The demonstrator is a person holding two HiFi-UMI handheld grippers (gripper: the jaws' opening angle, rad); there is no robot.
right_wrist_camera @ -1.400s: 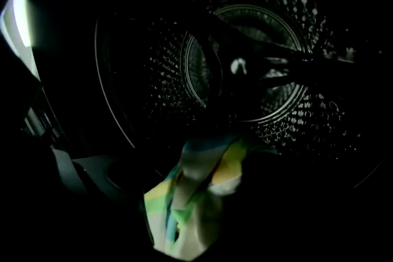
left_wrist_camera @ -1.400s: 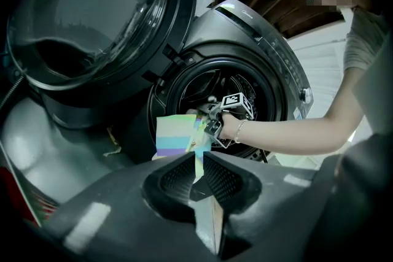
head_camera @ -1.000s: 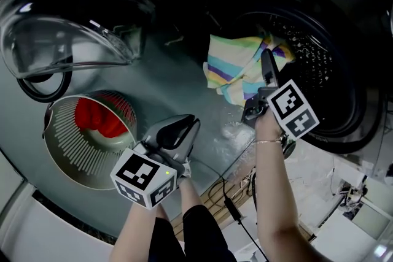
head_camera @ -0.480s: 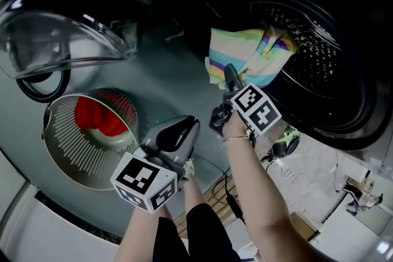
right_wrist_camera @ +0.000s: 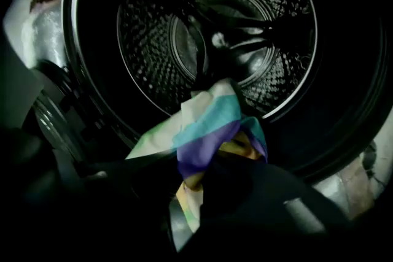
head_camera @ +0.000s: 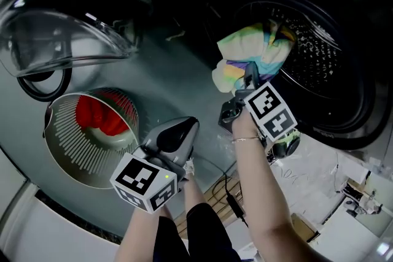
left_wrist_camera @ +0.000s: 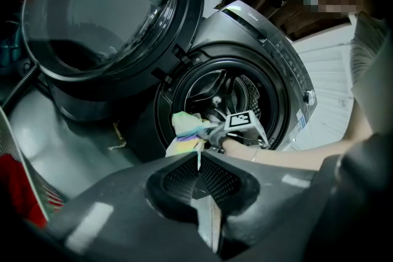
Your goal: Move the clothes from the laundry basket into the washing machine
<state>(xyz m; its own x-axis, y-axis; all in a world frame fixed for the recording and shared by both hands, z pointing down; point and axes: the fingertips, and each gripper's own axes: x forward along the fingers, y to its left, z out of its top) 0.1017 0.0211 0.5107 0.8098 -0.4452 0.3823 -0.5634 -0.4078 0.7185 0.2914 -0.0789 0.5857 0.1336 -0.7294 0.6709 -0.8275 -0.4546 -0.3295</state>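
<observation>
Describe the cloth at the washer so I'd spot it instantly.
Find the washing machine's round, dark drum opening. A bunched cloth is at its front edge. It alone is pastel-striped, turquoise, purple and yellow; the garment in the white basket is plain red.

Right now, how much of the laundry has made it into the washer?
Done: the washer door stands open. In hand: the right gripper, its jaws just closing, pinches the striped cloth at the mouth of the drum, not yet fully inside. Left: a red garment lies in the basket, and the left gripper is shut, empty.
</observation>
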